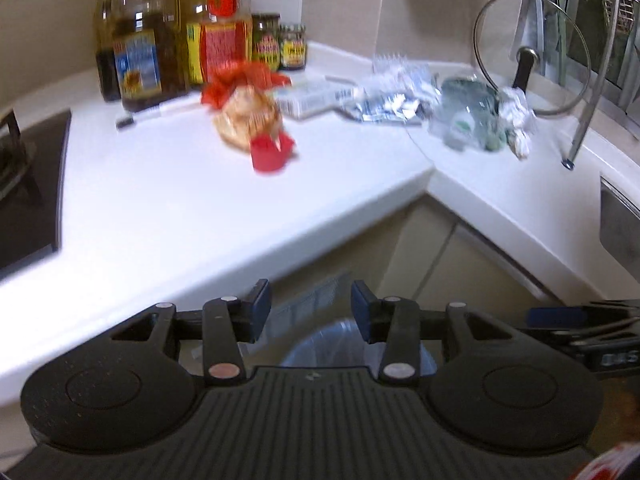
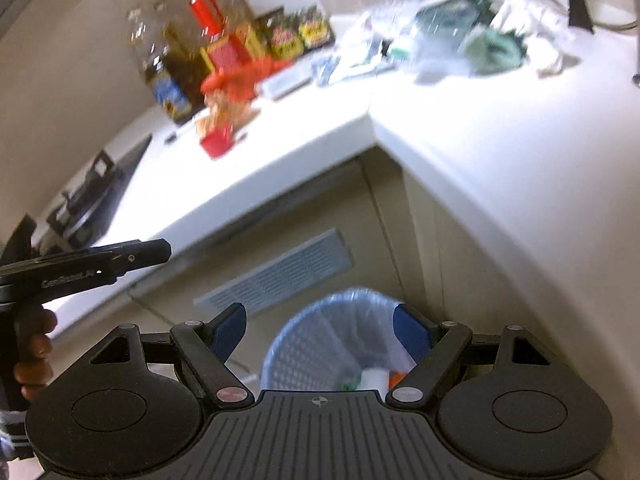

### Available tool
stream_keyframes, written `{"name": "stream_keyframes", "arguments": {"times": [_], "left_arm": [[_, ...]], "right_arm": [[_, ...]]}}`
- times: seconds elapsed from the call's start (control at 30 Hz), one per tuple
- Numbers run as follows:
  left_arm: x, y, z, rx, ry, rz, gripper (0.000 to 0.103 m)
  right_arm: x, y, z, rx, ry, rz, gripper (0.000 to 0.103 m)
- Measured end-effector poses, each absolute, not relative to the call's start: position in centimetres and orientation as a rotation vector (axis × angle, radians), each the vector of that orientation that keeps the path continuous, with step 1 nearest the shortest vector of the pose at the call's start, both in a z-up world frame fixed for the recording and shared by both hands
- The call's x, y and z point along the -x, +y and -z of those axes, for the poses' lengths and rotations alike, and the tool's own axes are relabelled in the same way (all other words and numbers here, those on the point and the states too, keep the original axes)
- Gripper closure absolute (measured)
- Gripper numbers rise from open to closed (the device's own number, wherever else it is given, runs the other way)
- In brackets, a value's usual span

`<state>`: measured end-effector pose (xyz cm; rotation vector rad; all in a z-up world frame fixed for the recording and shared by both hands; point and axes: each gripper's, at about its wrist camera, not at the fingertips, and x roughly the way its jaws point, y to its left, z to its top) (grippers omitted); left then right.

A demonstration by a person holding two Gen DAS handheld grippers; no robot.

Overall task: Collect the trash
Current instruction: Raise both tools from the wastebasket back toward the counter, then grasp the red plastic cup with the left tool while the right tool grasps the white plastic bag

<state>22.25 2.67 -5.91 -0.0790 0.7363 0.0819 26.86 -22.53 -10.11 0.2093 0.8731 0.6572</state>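
My left gripper (image 1: 311, 304) hangs open and empty in front of the white counter's (image 1: 168, 200) corner. On the counter lie a red and orange snack bag (image 1: 244, 108), a red cup (image 1: 272, 154), a white box (image 1: 316, 98), crumpled foil wrappers (image 1: 392, 96), a clear green bag (image 1: 468, 116) and crumpled white paper (image 1: 516, 116). My right gripper (image 2: 320, 320) is open wide with nothing in it, above a blue mesh bin (image 2: 304, 344) with a plastic liner. White, orange and green scraps lie inside the bin. The same bin's rim (image 1: 320, 344) shows below my left gripper's fingers.
Oil and sauce bottles (image 1: 144, 40) and jars (image 1: 280, 44) stand at the counter's back left. A stove (image 1: 28, 184) is at the left, a glass lid (image 1: 532, 52) on a rack at the right, a sink edge (image 1: 620, 216) beyond. A hand (image 2: 36, 352) holds the left gripper's handle. Cabinet doors with a vent (image 2: 276, 276) are below.
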Motion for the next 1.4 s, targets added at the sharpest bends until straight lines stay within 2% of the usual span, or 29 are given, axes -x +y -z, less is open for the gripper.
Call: {"name": "stream_keyframes", "arguments": {"times": [0.3,0.83,0.97,1.0,1.17,1.4], "left_arm": [[-27.3,4.5,4.9,0.026,0.669,-0.111,0.051],[-35.4,6.7,7.8,-0.051,0.681,-0.127,0.050],[-36.0,6.6,8.1,-0.057,0.687,-0.108,0.052],[-36.1,6.6,8.1,-0.060,0.688,-0.104,0.058],[-36.5,6.5,8.3,-0.050,0.689,-0.089,0.070],[-36.3,6.1,7.8,-0.062,0.670,-0.065,0.071]], "right_arm": [[-29.1,-24.8,7.0,-0.266,0.764,-0.551,0.022],[-34.4,-29.3,5.4,-0.318,0.686,-0.343,0.022],[-35.2,-29.7,5.6,-0.310,0.686,-0.324,0.022],[-35.5,-29.7,5.6,-0.304,0.683,-0.321,0.022],[-36.6,-29.9,5.3,-0.263,0.651,-0.304,0.022],[-38.7,-30.5,4.5,-0.200,0.578,-0.281,0.022]]}}
